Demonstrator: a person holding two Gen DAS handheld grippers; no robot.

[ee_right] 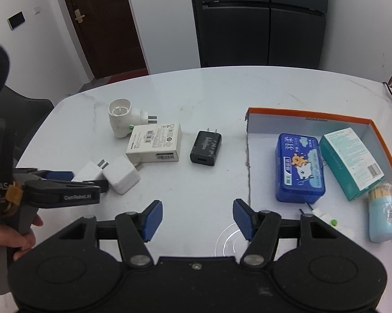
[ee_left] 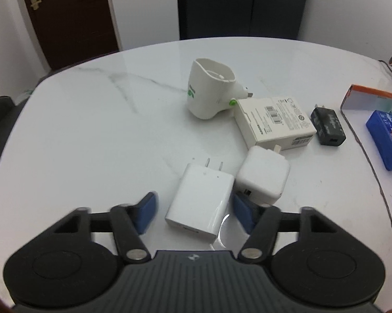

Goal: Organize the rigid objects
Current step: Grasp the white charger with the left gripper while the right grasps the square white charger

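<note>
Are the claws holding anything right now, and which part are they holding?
Nothing is held. The left claw is open around the flat white charger, pads not touching it. The right claw is open over bare table.

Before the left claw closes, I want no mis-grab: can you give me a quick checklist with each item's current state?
1. Left claw open: ok.
2. White flat charger sits between its fingers: ok.
3. Only that charger in the gap: not ok, rounded white charger crowds the right finger.
4. Fingers touching the flat charger: cannot tell.
5. Orange-rimmed box has free floor: ok.
6. Right claw open, holding nothing: ok.
</note>
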